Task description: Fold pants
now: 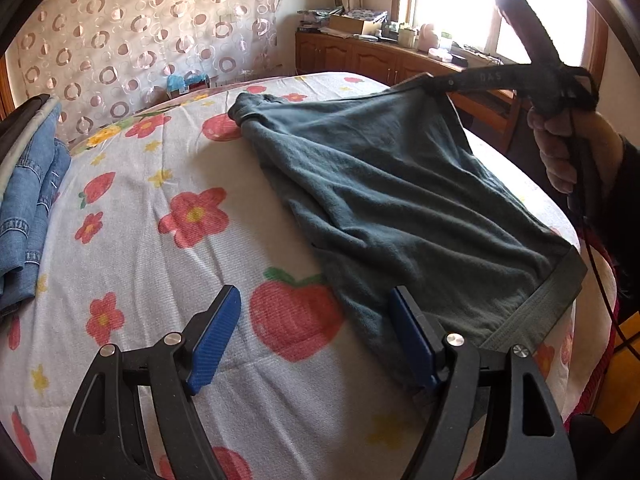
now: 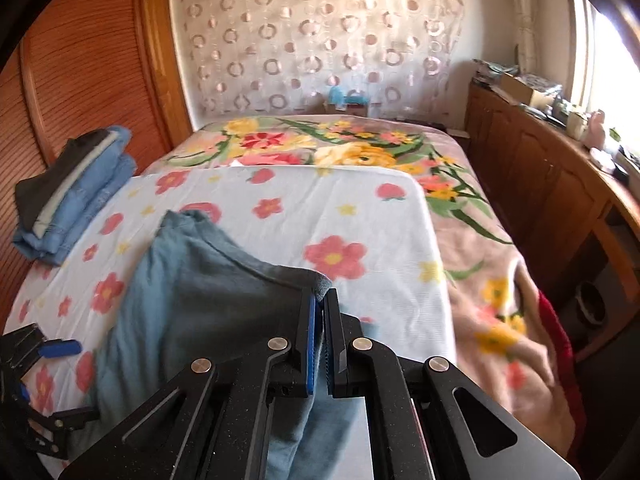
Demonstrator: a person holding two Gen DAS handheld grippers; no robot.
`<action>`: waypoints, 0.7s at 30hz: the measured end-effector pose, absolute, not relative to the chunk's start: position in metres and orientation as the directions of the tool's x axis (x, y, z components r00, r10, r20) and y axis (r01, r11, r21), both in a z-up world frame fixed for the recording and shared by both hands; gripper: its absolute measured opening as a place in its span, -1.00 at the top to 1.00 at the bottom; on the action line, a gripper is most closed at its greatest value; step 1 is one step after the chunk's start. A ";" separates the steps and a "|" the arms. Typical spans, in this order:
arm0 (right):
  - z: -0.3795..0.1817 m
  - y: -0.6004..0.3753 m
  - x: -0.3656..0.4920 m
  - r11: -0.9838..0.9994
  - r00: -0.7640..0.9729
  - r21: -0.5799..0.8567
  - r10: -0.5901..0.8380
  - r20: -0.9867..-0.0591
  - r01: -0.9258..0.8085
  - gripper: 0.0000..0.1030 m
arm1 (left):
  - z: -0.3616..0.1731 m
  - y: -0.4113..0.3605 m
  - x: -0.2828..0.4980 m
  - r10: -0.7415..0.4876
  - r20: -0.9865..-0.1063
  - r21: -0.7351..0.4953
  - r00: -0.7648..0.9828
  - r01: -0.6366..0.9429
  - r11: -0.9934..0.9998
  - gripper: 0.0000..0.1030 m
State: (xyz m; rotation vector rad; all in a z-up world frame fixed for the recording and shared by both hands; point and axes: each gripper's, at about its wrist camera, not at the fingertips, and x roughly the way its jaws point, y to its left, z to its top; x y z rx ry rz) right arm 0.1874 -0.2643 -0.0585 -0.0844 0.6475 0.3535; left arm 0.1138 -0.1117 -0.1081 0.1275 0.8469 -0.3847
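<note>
Fold under way: right gripper (image 2: pixel 320 312) fingers clamped on pants (image 1: pixel 392 200) waistband corner, lifted over the bed (image 1: pixel 160 280); left gripper (image 1: pixel 316 340) fingers apart, empty, likely needs the near edge next.

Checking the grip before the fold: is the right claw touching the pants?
Touching. The right wrist view shows the right claw shut on the edge of the pants.
</note>
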 end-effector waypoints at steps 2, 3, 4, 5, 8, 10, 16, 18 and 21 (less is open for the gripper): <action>-0.062 -0.268 0.192 0.943 0.738 0.034 0.282 -0.613 -0.332 0.93 | -0.108 -0.109 0.114 -0.286 -0.748 -0.051 0.599 0.378 0.925 -0.49; -0.063 -0.270 0.193 0.945 0.738 0.034 0.277 -0.615 -0.326 0.93 | -0.108 -0.108 0.114 -0.288 -0.747 -0.055 0.598 0.377 0.925 -0.49; -0.065 -0.271 0.195 0.948 0.740 0.032 0.269 -0.617 -0.318 0.93 | -0.108 -0.108 0.115 -0.290 -0.746 -0.058 0.599 0.375 0.925 -0.49; -0.066 -0.272 0.196 0.950 0.743 0.029 0.261 -0.617 -0.310 0.93 | -0.108 -0.107 0.115 -0.288 -0.746 -0.058 0.600 0.373 0.926 -0.49; -0.065 -0.270 0.198 0.960 0.759 0.011 0.230 -0.609 -0.281 0.93 | -0.108 -0.107 0.116 -0.286 -0.747 -0.055 0.600 0.373 0.926 -0.49; -0.064 -0.269 0.200 0.965 0.763 0.013 0.217 -0.609 -0.263 0.93 | -0.109 -0.108 0.116 -0.282 -0.748 -0.049 0.601 0.373 0.926 -0.49; -0.067 -0.261 0.202 0.963 0.740 0.037 0.229 -0.633 -0.266 0.77 | -0.110 -0.108 0.117 -0.273 -0.749 -0.036 0.603 0.375 0.926 -0.49; -0.066 -0.265 0.201 0.966 0.742 0.023 0.212 -0.636 -0.256 0.49 | -0.110 -0.108 0.117 -0.271 -0.749 -0.033 0.604 0.375 0.927 -0.49; -0.063 -0.270 0.187 0.961 0.740 0.021 0.227 -0.633 -0.276 0.49 | -0.111 -0.109 0.117 -0.268 -0.749 -0.030 0.605 0.374 0.927 -0.49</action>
